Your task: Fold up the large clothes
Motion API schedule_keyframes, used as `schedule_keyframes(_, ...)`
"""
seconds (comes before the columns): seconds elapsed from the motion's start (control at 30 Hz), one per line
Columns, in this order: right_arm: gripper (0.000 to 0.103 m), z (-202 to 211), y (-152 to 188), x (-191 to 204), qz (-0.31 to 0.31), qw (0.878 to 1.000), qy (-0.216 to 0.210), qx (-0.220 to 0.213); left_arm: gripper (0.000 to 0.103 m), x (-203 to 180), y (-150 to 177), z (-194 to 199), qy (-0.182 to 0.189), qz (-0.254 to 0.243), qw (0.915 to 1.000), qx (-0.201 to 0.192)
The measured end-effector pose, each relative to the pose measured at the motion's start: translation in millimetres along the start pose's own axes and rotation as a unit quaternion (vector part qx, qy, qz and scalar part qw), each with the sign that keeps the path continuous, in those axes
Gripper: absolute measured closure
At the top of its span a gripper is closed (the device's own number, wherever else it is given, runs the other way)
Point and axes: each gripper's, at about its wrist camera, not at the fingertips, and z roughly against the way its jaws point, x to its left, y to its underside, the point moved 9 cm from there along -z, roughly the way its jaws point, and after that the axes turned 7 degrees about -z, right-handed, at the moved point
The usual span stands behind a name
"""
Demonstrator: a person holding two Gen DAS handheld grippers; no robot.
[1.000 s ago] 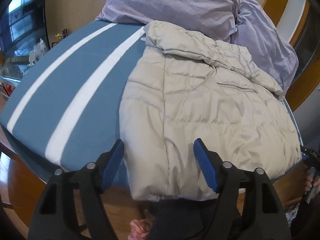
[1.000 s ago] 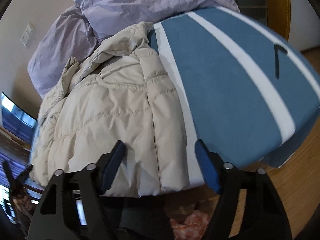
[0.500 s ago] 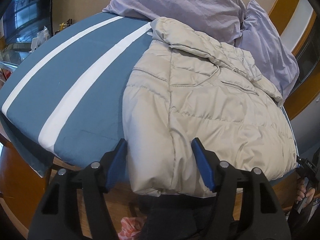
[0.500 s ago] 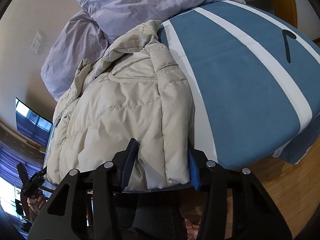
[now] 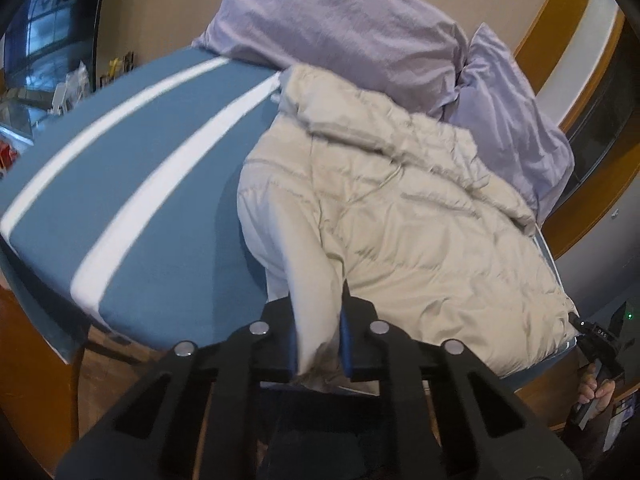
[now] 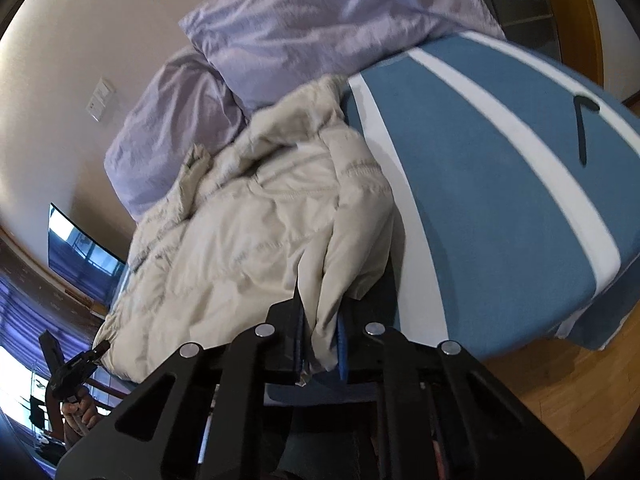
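A beige quilted puffer jacket [image 5: 420, 216] lies on a blue bed cover with white stripes [image 5: 132, 184], its collar toward the pillows. My left gripper [image 5: 318, 332] is shut on the jacket's hem at one bottom corner and lifts it off the bed. In the right wrist view my right gripper [image 6: 318, 336] is shut on the hem at the other bottom corner of the jacket [image 6: 248, 248], which is also lifted. Each gripper appears small at the edge of the other's view.
Two lilac pillows [image 5: 344, 28] lie at the head of the bed. A dark strap [image 6: 582, 128] lies on the blue cover [image 6: 500, 208]. Wooden floor [image 6: 576, 392] runs past the bed's foot. A screen [image 6: 80, 252] stands by the wall.
Both grippers went from open around the jacket's hem to shut on it. The gripped corners have risen off the bed and the hem has bunched up.
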Motion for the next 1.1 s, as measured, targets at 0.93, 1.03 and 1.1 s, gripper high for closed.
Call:
schedule_keyframes(0.93, 0.091, -29.1, -185.8, 133.8, 0.131, 0.977, 0.076, -0.152, 0.088, -51.3, -222.6, -5.5, -0.080, -0.075, 0.9876, -0.112)
schedule_keyframes(1.03, 0.091, -54.0, -212.1, 136.9, 0.130, 0.976, 0.090, -0.152, 0.088, -52.4, -252.5, -26.0, -0.093, -0.076, 0.9862, -0.113)
schedule_keyframes(1.1, 0.091, -73.5, -226.5, 135.7, 0.129, 0.975, 0.101, -0.148, 0.088, -50.9, -270.7, -44.1, -0.103, -0.076, 0.9856, -0.111)
